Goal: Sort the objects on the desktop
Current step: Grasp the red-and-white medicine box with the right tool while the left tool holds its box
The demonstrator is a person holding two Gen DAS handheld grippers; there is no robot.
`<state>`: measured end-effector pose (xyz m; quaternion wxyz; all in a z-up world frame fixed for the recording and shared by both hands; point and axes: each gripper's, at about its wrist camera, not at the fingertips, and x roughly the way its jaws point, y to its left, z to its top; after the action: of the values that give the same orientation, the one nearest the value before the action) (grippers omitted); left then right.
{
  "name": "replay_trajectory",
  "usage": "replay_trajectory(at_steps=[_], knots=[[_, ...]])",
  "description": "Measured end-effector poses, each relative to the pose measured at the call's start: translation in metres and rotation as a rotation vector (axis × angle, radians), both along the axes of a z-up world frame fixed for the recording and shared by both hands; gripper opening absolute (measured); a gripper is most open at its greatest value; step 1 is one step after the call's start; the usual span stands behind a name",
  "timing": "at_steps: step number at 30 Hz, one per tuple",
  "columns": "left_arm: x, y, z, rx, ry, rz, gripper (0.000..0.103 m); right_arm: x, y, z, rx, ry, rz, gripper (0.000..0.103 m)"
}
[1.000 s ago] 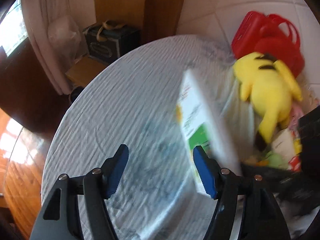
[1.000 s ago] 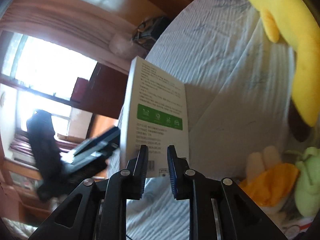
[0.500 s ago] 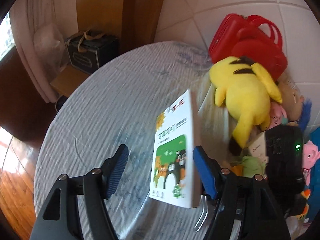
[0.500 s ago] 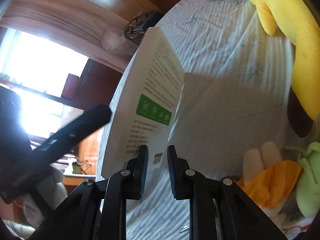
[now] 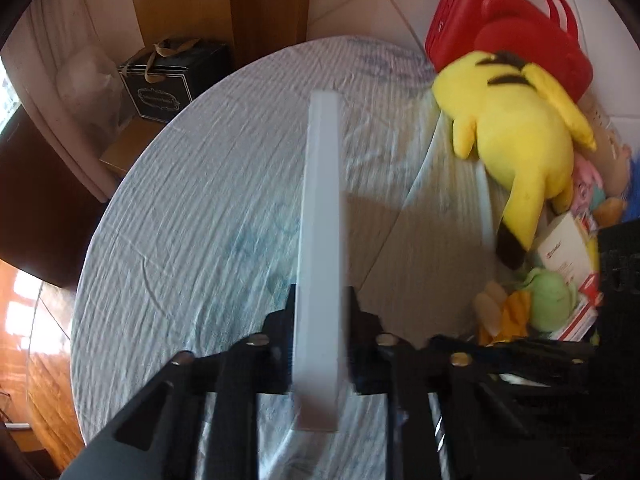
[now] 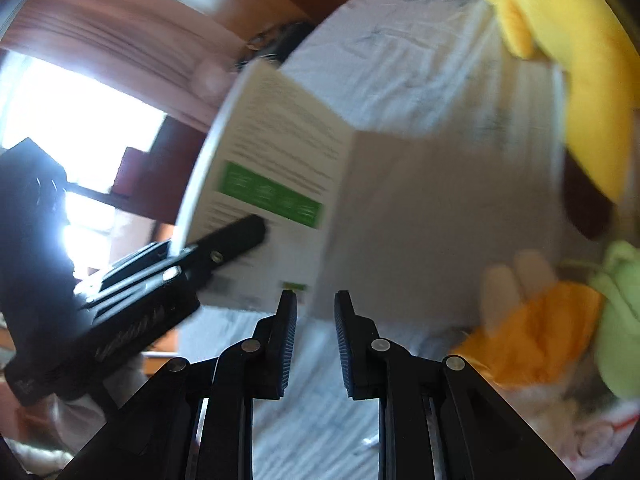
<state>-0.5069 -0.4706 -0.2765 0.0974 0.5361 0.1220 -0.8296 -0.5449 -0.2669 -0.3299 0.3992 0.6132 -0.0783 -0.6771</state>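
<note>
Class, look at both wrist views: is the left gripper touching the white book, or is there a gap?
Touching. In the left wrist view the left gripper has its jaws closed on both faces of the white book, no gap; the right wrist view agrees.

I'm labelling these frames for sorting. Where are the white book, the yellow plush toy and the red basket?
white book (image 5: 320, 240): left wrist view, on its narrow white edge.
yellow plush toy (image 5: 516, 132): left wrist view, middle of its back.
red basket (image 5: 452, 28): left wrist view, on its side wall.
</note>
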Motion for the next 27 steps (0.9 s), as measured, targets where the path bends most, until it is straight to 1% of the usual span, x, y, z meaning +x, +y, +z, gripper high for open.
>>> replay_trajectory(at_steps=[1, 2, 3, 4, 5, 8, 9, 11, 13, 14, 16, 17, 18, 20, 22, 23, 25, 27], knots=[[0.000, 0.002, -0.002, -0.005, 0.002, -0.012, 0.017, 0.002, 0.004, 0.002, 0.013, 0.009, -0.017, 0.020], [0.000, 0.004, -0.004, -0.010, 0.001, -0.019, 0.016, 0.004, 0.008, 0.005, 0.026, 0.019, -0.034, 0.025], [0.000, 0.005, -0.006, -0.014, 0.000, -0.026, 0.016, 0.005, 0.014, 0.007, 0.043, 0.034, -0.058, 0.037], [0.000, 0.006, -0.008, -0.016, -0.005, -0.032, 0.016, 0.008, 0.025, 0.011, 0.065, 0.060, -0.091, 0.045], [0.001, 0.007, -0.009, -0.013, -0.011, -0.037, 0.016, 0.011, 0.036, 0.015, 0.087, 0.085, -0.125, 0.057], [0.003, 0.013, -0.011, -0.018, -0.015, -0.072, 0.016, 0.021, 0.073, 0.035, 0.099, 0.136, -0.245, 0.058], [0.005, 0.016, -0.010, -0.022, -0.010, -0.086, 0.014, 0.023, 0.085, 0.041, 0.106, 0.152, -0.288, 0.063], [0.007, 0.024, -0.004, -0.025, 0.011, -0.128, 0.013, 0.034, 0.125, 0.056, 0.144, 0.200, -0.430, 0.072], [0.008, 0.033, 0.002, -0.025, 0.027, -0.171, 0.013, 0.039, 0.155, 0.063, 0.186, 0.218, -0.544, 0.072], [0.008, 0.037, 0.005, -0.024, 0.035, -0.191, 0.013, 0.042, 0.171, 0.063, 0.218, 0.213, -0.614, 0.071], [0.008, 0.047, 0.007, -0.026, 0.044, -0.232, 0.013, 0.044, 0.188, 0.060, 0.271, 0.201, -0.695, 0.051], [0.008, 0.049, 0.007, -0.028, 0.045, -0.243, 0.013, 0.045, 0.191, 0.056, 0.290, 0.191, -0.726, 0.036], [0.009, 0.052, 0.007, -0.032, 0.046, -0.254, 0.013, 0.043, 0.186, 0.053, 0.296, 0.184, -0.748, 0.034], [0.011, 0.056, 0.006, -0.042, 0.046, -0.276, 0.013, 0.040, 0.182, 0.047, 0.315, 0.186, -0.781, 0.034], [0.012, 0.055, 0.003, -0.045, 0.034, -0.283, 0.013, 0.037, 0.174, 0.043, 0.318, 0.199, -0.800, 0.037], [0.012, 0.052, 0.000, -0.045, 0.027, -0.283, 0.013, 0.032, 0.167, 0.039, 0.358, 0.200, -0.808, 0.040], [0.012, 0.047, -0.005, -0.043, 0.012, -0.280, 0.013, 0.025, 0.152, 0.026, 0.389, 0.183, -0.808, 0.047], [0.012, 0.044, -0.011, -0.033, 0.000, -0.280, 0.013, 0.022, 0.141, 0.015, 0.439, 0.189, -0.791, 0.053]])
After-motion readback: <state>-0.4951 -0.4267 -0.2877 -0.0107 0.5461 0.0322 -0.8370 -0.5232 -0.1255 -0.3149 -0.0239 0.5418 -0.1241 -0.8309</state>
